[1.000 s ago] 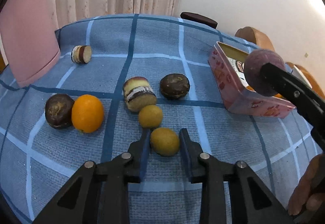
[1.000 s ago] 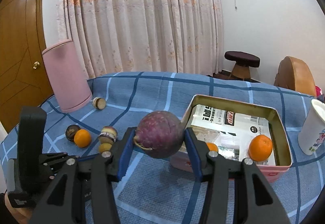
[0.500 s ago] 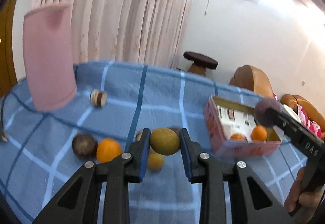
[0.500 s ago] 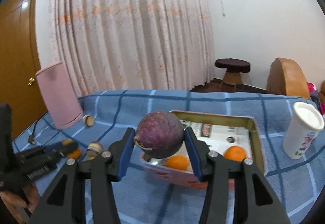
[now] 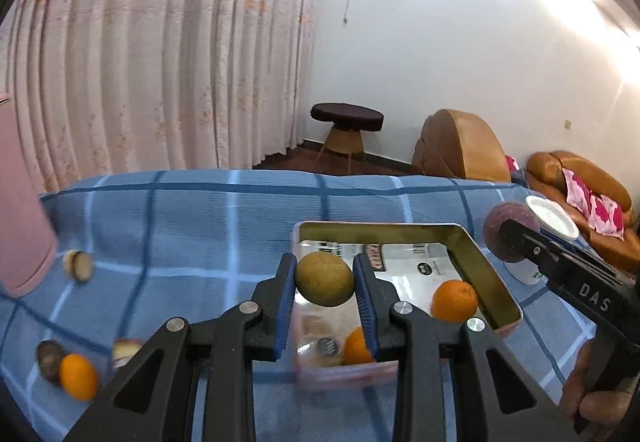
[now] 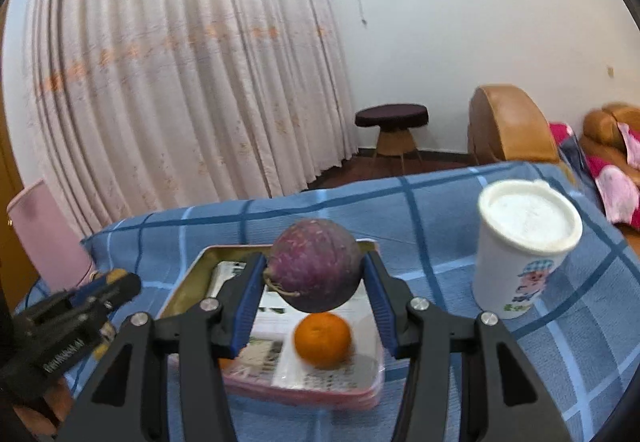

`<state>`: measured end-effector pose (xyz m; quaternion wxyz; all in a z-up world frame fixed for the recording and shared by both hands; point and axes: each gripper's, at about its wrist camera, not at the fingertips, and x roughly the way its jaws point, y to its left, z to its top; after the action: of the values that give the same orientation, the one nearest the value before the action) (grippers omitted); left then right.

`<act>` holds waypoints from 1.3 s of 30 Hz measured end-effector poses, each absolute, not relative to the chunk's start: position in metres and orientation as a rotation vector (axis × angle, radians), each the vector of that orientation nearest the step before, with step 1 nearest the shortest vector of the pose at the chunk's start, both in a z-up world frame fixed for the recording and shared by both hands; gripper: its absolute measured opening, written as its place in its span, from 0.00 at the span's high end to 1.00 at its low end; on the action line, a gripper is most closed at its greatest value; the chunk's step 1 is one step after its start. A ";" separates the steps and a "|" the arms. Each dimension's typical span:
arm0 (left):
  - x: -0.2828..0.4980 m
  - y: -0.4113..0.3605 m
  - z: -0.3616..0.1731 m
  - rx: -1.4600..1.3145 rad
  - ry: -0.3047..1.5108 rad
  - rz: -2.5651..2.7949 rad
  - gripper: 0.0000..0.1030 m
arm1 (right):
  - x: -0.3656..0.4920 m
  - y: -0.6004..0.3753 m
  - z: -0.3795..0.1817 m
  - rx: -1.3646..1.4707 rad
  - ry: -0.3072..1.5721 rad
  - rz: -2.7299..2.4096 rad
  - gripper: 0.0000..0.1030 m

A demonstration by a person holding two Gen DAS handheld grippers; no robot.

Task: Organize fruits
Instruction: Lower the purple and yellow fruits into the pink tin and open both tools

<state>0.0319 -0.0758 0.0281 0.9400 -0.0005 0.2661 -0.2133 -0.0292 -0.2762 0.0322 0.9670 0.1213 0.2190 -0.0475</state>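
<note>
My left gripper (image 5: 325,284) is shut on a small yellow-green fruit (image 5: 325,279) and holds it in the air over the near left part of the pink tin box (image 5: 472,254). My right gripper (image 6: 315,276) is shut on a round purple fruit (image 6: 315,270) above the same box (image 6: 188,278). The right gripper with its purple fruit (image 5: 506,230) also shows at the right of the left wrist view. Two oranges (image 5: 455,300) lie in the box on printed packets; one orange (image 6: 322,340) lies below the purple fruit.
A blue checked cloth (image 5: 192,217) covers the table. At the left lie an orange (image 5: 79,376), a dark fruit (image 5: 49,356) and two cut pieces (image 5: 78,266). A pink container (image 5: 20,226) stands far left. A white lidded cup (image 6: 524,246) stands right of the box.
My left gripper closed on the yellow-green fruit, lifted it off the cloth and carried it right over the box. My right gripper moved the purple fruit forward over the box.
</note>
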 end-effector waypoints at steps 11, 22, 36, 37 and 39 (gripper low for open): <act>0.053 -0.122 0.003 0.086 0.620 -0.400 0.70 | 0.005 -0.279 0.003 0.245 0.565 -0.059 0.49; 0.056 -0.123 -0.005 0.095 0.649 -0.354 0.70 | 0.008 -0.280 -0.003 0.257 0.575 -0.040 0.48; 0.034 -0.128 0.004 0.148 0.527 -0.298 0.29 | -0.007 -0.282 0.013 0.276 0.453 -0.045 0.28; 0.033 -0.128 0.004 0.156 0.520 -0.296 0.29 | -0.006 -0.282 0.013 0.273 0.457 -0.053 0.28; 0.030 -0.127 0.004 0.162 0.511 -0.288 0.26 | -0.006 -0.282 0.012 0.274 0.458 -0.068 0.28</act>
<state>0.0305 -0.1266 0.0043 0.9541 0.0797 0.2515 -0.1418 -0.0055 -0.2821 0.0117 0.9640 0.1355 0.2264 -0.0337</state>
